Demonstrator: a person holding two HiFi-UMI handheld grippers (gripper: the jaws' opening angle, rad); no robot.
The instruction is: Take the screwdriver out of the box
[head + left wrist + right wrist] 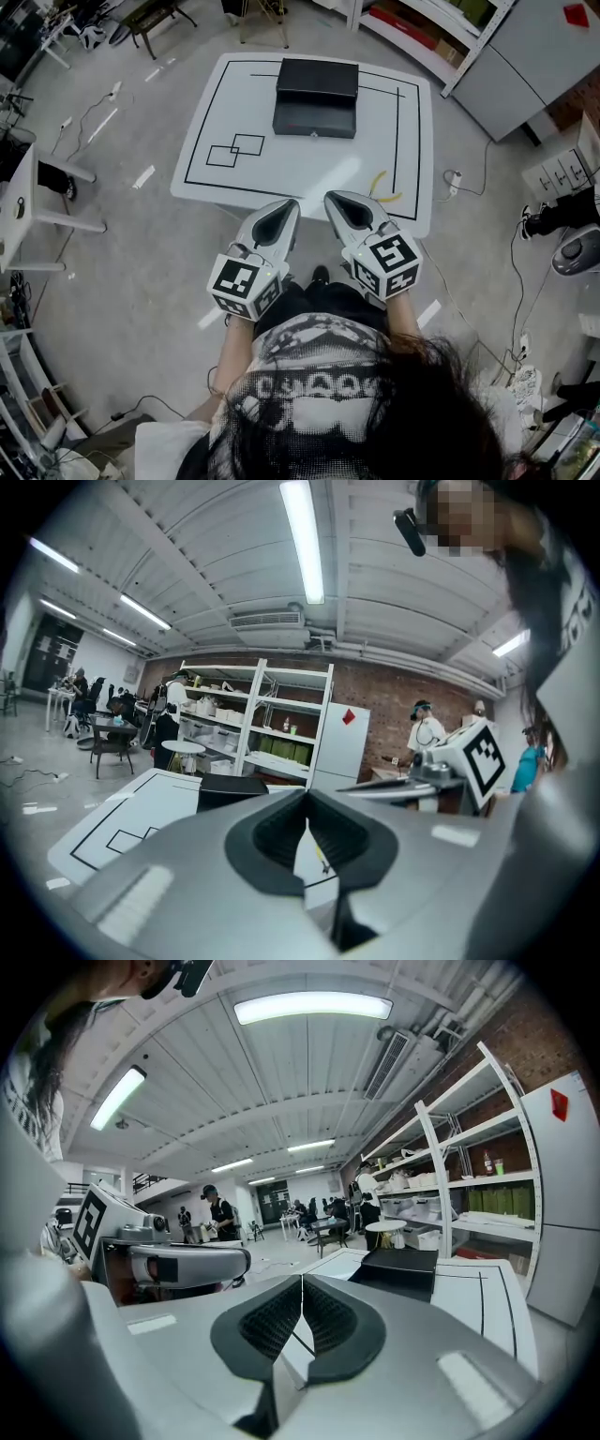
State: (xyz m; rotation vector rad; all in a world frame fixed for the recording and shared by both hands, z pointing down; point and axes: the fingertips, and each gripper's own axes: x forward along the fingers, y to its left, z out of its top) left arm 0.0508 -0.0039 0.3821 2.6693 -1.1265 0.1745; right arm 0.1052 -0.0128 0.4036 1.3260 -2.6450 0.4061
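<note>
Grey workshop floor with cables trailing over it, and in the middle a white table [309, 173] marked with black lines. At its far end sits the black box [316, 94]. From where I stand it looks shut, with a small catch at the front edge, though at this range I can't be sure. No screwdriver shows anywhere, so I take it to be inside the box. A yellow curved thing [380, 183] lies on the table nearer the person, too small to name.

The person stands at the near edge with both tools held low in front. The left gripper [292, 204] has its jaws pressed together on nothing. The right gripper [330, 197] is the same, its pads meeting with only a hairline between them. Both are well short of the box.

The step in hand, as I judge it, is the reach to the box. To do it well, spread the jaws on the way rather than at the box. One gripper should steady the box's side while the other takes the lid's front edge and lifts it straight. The right one should also pass clear of the yellow thing.
</note>
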